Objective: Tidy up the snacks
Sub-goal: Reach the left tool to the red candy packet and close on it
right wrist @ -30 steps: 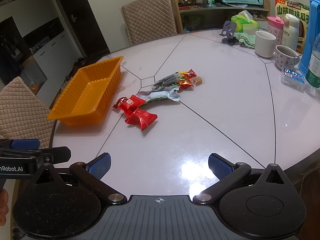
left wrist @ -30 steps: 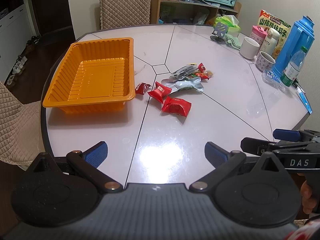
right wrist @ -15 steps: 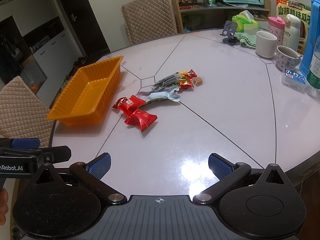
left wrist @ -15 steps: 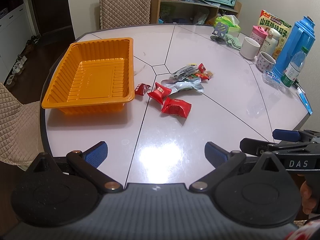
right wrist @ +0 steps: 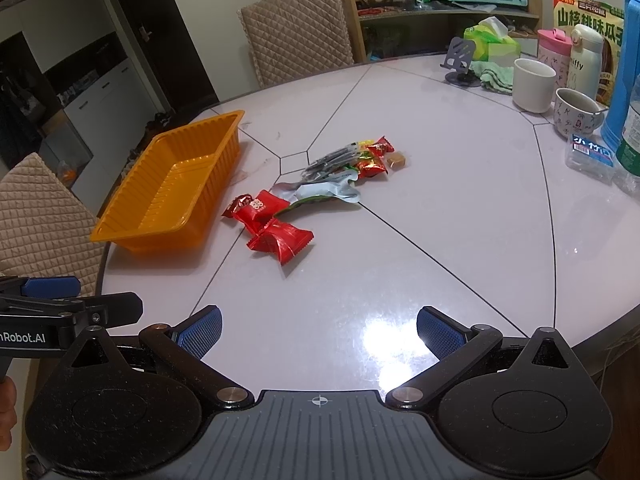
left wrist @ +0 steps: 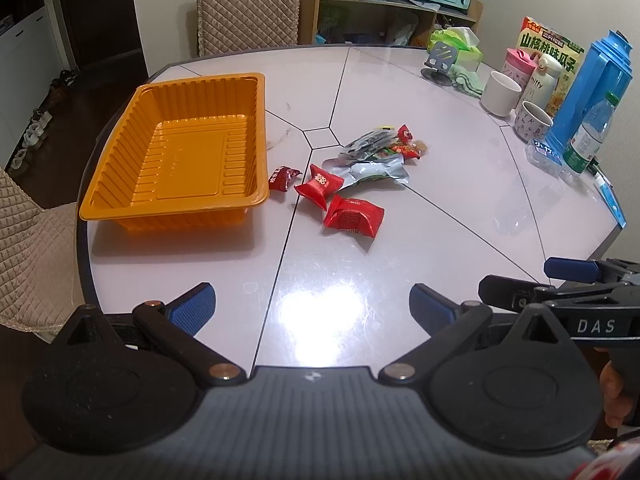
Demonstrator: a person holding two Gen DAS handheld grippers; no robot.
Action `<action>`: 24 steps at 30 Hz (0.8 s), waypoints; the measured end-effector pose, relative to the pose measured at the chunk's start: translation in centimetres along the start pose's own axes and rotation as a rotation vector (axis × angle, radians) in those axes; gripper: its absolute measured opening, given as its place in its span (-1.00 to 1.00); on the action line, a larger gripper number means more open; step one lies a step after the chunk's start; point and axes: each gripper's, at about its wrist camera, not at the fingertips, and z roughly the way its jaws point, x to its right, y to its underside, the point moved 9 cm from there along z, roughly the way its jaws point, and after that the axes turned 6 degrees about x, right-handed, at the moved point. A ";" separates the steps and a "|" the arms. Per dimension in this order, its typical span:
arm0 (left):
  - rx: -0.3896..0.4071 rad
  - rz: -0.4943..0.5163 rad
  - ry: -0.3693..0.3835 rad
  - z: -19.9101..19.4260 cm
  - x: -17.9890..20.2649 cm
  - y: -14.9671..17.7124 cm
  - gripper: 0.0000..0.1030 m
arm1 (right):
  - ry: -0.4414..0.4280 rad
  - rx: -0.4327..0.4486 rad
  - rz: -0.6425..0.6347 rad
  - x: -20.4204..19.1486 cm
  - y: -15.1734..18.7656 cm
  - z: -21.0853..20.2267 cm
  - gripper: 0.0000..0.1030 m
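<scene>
An empty orange plastic tray (left wrist: 120, 184) (right wrist: 120, 220) sits on the left of the round white table (left wrist: 460, 216). Right of it lies a loose pile of snacks: a small dark-red candy (left wrist: 283, 178), two red packets (left wrist: 319, 185) (left wrist: 354, 217) (right wrist: 280, 238), a silver pouch (left wrist: 372, 170) (right wrist: 324, 191) and small red and green wrappers (left wrist: 404, 146) (right wrist: 374, 158). My left gripper (left wrist: 310, 308) is open over the near table edge, nothing between its fingers. My right gripper (right wrist: 320, 332) is open too, well short of the pile.
Along the right edge stand a white mug (left wrist: 500, 92), a patterned cup (left wrist: 534, 120), a blue thermos (left wrist: 588, 92), a water bottle (left wrist: 590, 136), a pink tumbler, a snack bag and a tissue pack. Quilted chairs (left wrist: 248, 4) stand behind and at the left.
Both grippers have drifted very slightly; the snacks and tray lie where they were, and both stay open.
</scene>
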 end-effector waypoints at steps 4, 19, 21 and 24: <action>-0.003 0.002 0.005 0.2 0.0 -0.1 1.00 | 0.003 -0.005 0.005 0.3 -0.2 0.5 1.00; 0.006 -0.013 0.018 3.7 0.8 -1.2 0.97 | 0.036 -0.008 0.049 2.8 -1.0 2.2 1.00; 0.008 -0.021 0.011 4.5 1.0 -1.3 0.90 | 0.043 -0.010 0.056 3.4 -1.0 2.6 1.00; 0.009 -0.035 0.013 5.8 1.8 -1.4 0.90 | 0.056 -0.016 0.069 4.3 -1.1 3.2 1.00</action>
